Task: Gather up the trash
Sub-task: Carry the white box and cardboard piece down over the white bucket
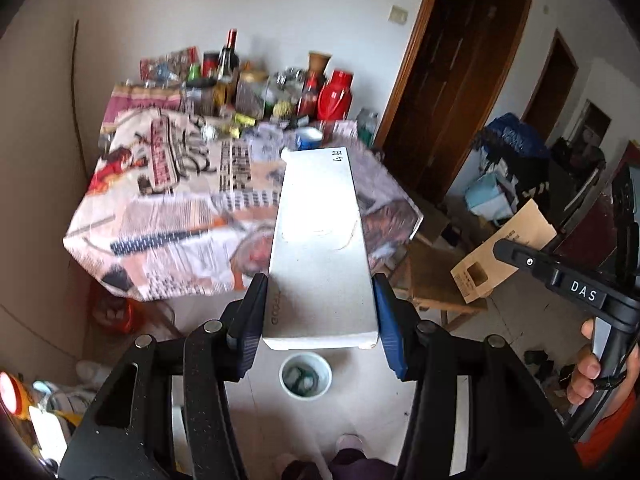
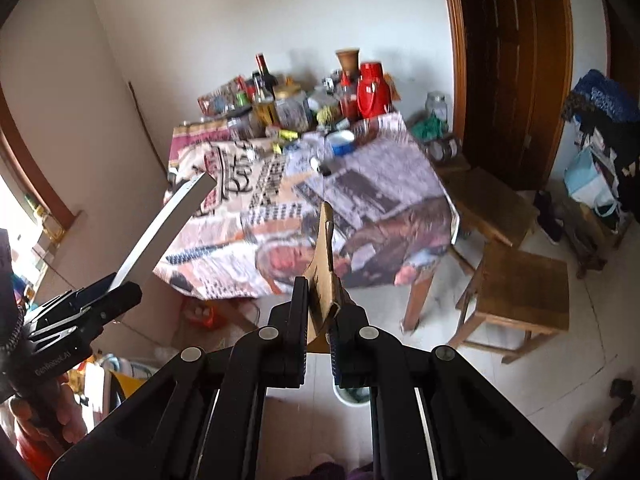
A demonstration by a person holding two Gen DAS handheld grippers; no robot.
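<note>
Overhead, a long flat white cardboard box (image 1: 320,248) is clamped in the left tongs (image 1: 322,326) and a brown cardboard piece (image 2: 323,268) in the right tongs (image 2: 318,334), above a white bin (image 1: 306,376) on the floor.

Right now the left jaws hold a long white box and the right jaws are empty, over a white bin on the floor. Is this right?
Not quite. The right gripper is not empty: its jaws clamp a brown cardboard piece, as the right wrist view shows. The left gripper does hold the long white box, with the white bin below.
</note>
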